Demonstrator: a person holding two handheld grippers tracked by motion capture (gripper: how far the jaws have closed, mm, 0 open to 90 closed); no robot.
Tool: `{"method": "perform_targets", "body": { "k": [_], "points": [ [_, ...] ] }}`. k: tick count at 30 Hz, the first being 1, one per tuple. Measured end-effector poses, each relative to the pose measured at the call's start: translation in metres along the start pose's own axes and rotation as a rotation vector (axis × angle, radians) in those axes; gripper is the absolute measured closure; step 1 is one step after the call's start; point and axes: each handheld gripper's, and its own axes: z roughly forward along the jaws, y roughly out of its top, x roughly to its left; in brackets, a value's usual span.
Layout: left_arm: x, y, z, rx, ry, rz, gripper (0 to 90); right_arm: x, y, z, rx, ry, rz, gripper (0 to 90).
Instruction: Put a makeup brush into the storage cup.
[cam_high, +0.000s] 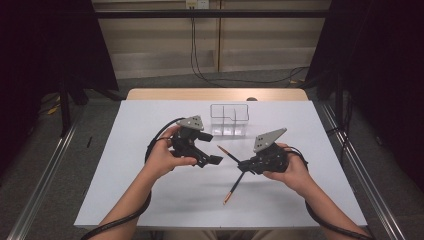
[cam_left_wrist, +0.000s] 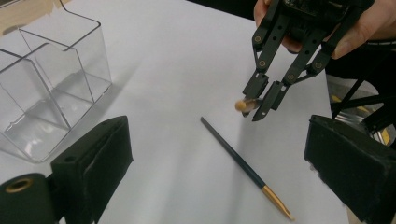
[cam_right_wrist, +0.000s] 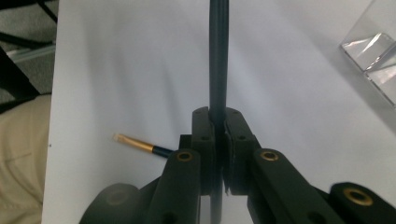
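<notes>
Clamped between the fully closed jaws of the right gripper (cam_right_wrist: 218, 126) is a thin, dark-handled brush (cam_right_wrist: 218, 56), its shaft running straight out past the jaw tips. In the high view this brush (cam_high: 227, 154) slants over the middle of the table, out of the right gripper (cam_high: 243, 166) and towards the left gripper (cam_high: 210, 159). From the left gripper view its tan, rounded end (cam_left_wrist: 241, 105) faces the camera.

A second dark brush with a gold ferrule (cam_left_wrist: 243, 165) lies flat on the white table cover (cam_high: 150, 190), just below the held one, its pale tip towards the person.

The left gripper's jaws stand wide apart with nothing between them. A clear plastic box with compartments (cam_high: 230, 106) stands behind both grippers.
</notes>
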Motion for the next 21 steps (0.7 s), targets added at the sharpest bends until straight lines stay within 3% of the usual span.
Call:
{"method": "perform_targets", "body": {
  "k": [11, 19, 21],
  "points": [
    [0.0009, -0.0017, 0.0032, -0.030, 0.010, -0.008, 7.4, -0.0023, -0.0038, -0.0062, -0.189, -0.025, 0.099, 84.6],
    [0.0019, 0.0007, 0.0020, -0.095, 0.014, -0.025, 11.0, -0.0015, -0.0040, -0.0049, -0.250, -0.036, 0.125, 84.5],
    [0.0018, 0.0021, 0.0019, -0.132, 0.020, -0.037, 11.5, -0.0013, -0.0033, -0.0041, -0.255, -0.041, 0.120, 84.6]
  ]
}}
